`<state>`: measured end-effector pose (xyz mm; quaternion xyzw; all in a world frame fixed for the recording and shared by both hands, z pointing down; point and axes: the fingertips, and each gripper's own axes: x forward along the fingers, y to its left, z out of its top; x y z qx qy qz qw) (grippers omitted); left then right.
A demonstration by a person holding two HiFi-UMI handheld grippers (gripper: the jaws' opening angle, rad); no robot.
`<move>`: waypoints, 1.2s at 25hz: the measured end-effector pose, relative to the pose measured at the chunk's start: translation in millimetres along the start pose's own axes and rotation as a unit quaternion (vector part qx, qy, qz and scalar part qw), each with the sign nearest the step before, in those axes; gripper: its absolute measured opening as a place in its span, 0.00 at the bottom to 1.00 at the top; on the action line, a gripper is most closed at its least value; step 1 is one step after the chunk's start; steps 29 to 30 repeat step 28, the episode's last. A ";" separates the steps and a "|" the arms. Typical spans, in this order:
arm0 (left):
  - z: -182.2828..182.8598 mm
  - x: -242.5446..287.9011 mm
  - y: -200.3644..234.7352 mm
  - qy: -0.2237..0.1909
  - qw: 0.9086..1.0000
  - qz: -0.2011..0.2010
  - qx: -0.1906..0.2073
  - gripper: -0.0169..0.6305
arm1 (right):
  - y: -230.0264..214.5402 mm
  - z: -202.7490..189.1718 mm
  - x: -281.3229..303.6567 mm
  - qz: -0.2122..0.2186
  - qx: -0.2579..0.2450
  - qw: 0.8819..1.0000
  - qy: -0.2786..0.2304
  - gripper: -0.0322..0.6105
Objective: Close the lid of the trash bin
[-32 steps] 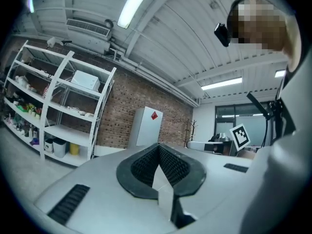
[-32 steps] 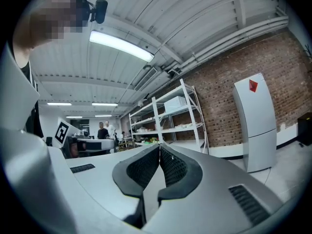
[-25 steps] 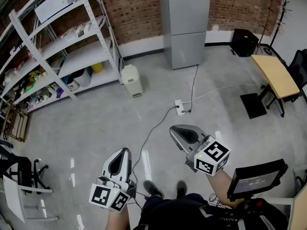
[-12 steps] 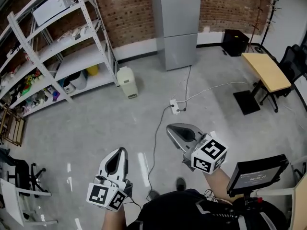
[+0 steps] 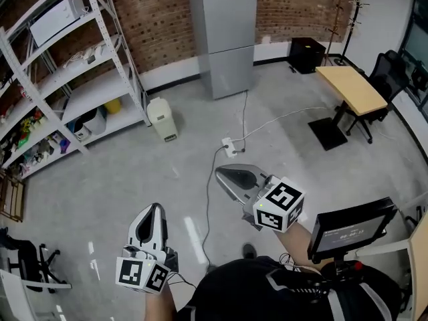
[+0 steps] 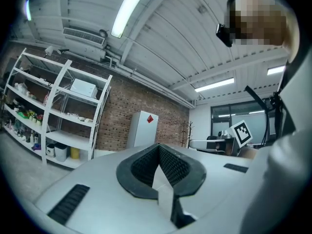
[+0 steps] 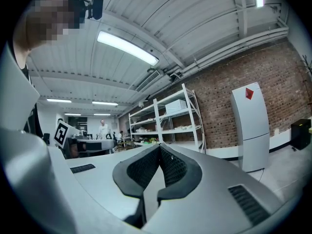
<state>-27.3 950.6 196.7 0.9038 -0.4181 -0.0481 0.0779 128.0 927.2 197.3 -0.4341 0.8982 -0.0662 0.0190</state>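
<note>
I'm standing well back from the trash bin (image 5: 162,118), which sits on the floor at the far left, just beside the foot of the shelf rack (image 5: 67,79) and left of the grey fridge (image 5: 221,39). It is a small, pale, upright bin with a rounded top. From here the lid looks to be lying down on the body (it is too small in my head view to swear to it).

My left tool (image 5: 155,211) hangs near my body and my right tool (image 5: 224,174) is held a little farther out. Neither is anywhere near the bin. Each has its jaws pressed together with nothing between them, as each tool's own view shows plainly.

I judge this fits two stages alike: me on my way over to a lid that needs pushing down, or me away from a bin whose lid is already down. The pictures don't settle which. Any touch on that lid would need me right beside it, and the cable (image 5: 212,179) and power strip (image 5: 229,147) lie on the floor a little right of the way there.
</note>
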 end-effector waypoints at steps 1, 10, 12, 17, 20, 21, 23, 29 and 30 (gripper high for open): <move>0.4 -0.3 -1.0 -0.002 1.000 -0.001 0.000 0.01 | 1.4 -0.3 -1.2 0.000 -0.003 1.000 0.001 0.06; -0.1 -6.2 -1.6 -0.007 1.000 0.003 -0.001 0.01 | 8.6 0.2 -3.9 0.004 -0.015 1.000 0.001 0.06; 0.0 -7.7 -0.3 -0.006 1.000 0.005 0.000 0.01 | 9.8 0.3 -3.3 0.005 -0.014 1.000 0.000 0.06; -3.2 -5.4 -0.9 -0.007 1.000 0.007 0.000 0.01 | 8.7 -2.5 -4.4 0.006 -0.016 1.000 0.002 0.06; -3.6 -4.1 -0.1 -0.008 1.000 0.009 0.001 0.01 | 7.6 -1.9 -2.1 0.006 -0.018 1.000 0.000 0.06; -4.2 -3.5 -0.2 -0.007 1.000 0.010 0.000 0.01 | 7.1 -1.9 -2.1 0.006 -0.019 1.000 0.001 0.06; -6.7 -2.5 0.5 -0.002 1.000 0.018 -0.005 0.01 | 5.6 -3.7 -3.6 0.004 -0.019 1.000 0.004 0.06; -1.0 3.6 5.4 -0.008 0.999 0.037 -0.006 0.01 | -1.0 2.3 -0.9 0.004 -0.022 1.000 0.002 0.06; -1.0 3.6 5.4 -0.008 0.999 0.037 -0.006 0.01 | -1.0 2.3 -0.9 0.004 -0.022 1.000 0.002 0.06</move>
